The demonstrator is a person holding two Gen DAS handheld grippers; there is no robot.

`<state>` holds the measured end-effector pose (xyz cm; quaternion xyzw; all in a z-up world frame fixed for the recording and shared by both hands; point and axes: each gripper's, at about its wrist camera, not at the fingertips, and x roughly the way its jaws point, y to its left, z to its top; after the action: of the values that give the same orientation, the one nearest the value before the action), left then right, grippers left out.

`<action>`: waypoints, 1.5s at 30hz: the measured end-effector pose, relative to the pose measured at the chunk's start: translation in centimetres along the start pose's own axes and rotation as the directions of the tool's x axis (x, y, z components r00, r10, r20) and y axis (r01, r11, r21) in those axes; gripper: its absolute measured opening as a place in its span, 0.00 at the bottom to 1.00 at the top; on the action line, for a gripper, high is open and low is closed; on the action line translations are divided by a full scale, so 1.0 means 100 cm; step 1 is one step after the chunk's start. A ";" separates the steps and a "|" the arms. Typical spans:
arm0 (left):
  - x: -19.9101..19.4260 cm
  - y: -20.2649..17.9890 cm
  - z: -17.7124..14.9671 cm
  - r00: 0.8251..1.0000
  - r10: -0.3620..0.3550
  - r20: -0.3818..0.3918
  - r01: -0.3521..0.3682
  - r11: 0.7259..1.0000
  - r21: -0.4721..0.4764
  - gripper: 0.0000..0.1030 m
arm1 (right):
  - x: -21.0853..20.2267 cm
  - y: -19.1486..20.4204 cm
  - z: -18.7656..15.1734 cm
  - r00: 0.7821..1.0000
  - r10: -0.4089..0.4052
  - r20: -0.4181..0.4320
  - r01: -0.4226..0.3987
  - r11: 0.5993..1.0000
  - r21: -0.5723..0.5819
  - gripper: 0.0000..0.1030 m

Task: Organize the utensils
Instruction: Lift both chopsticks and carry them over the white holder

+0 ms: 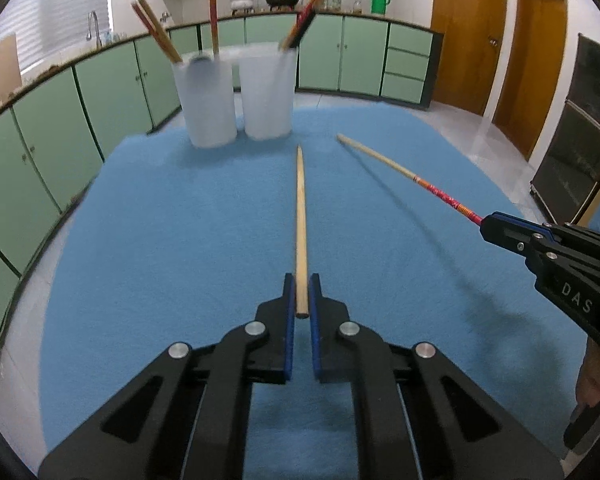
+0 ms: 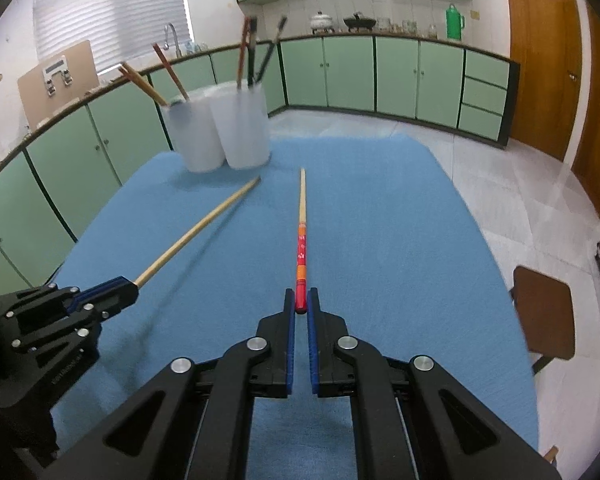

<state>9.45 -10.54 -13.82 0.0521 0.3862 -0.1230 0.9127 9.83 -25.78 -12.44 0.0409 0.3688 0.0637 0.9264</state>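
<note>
My left gripper (image 1: 301,280) is shut on the butt end of a plain wooden chopstick (image 1: 300,216), which points forward above the blue cloth toward two translucent white cups. My right gripper (image 2: 301,294) is shut on the red end of a red-patterned chopstick (image 2: 301,240), also held above the cloth. The left cup (image 1: 208,104) holds plain brown chopsticks. The right cup (image 1: 267,94) holds red and dark chopsticks. Each gripper shows in the other's view: the right gripper (image 1: 486,226) at the right, the left gripper (image 2: 130,284) at the left, with the plain chopstick (image 2: 198,232).
A blue cloth (image 1: 180,240) covers the table. Green cabinets (image 1: 364,56) line the room behind. A brown stool (image 2: 544,316) stands beside the table's right edge. Wooden doors (image 1: 468,32) are at the far right.
</note>
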 end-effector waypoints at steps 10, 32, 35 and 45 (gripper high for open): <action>-0.059 0.012 0.041 0.987 -0.001 0.161 0.002 1.000 -0.004 0.05 | -0.047 0.004 0.041 0.993 0.041 0.108 -0.037 0.999 -0.037 0.06; -0.120 0.044 0.116 0.941 -0.049 0.335 0.037 0.998 0.042 0.05 | -0.071 0.042 0.160 0.964 0.226 0.140 -0.195 0.959 -0.205 0.06; -0.130 0.053 0.127 0.930 -0.046 0.365 0.034 0.999 0.040 0.05 | -0.078 0.047 0.180 0.958 0.234 0.166 -0.196 0.956 -0.217 0.06; -0.173 0.073 0.184 0.864 0.011 0.504 -0.034 0.999 0.038 0.05 | -0.094 0.055 0.252 0.923 0.250 0.292 -0.194 0.959 -0.209 0.06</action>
<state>12.51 -3.84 11.46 0.0434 0.1313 -0.1304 0.9818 19.98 -22.48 12.87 0.0101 0.2016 0.1936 0.9601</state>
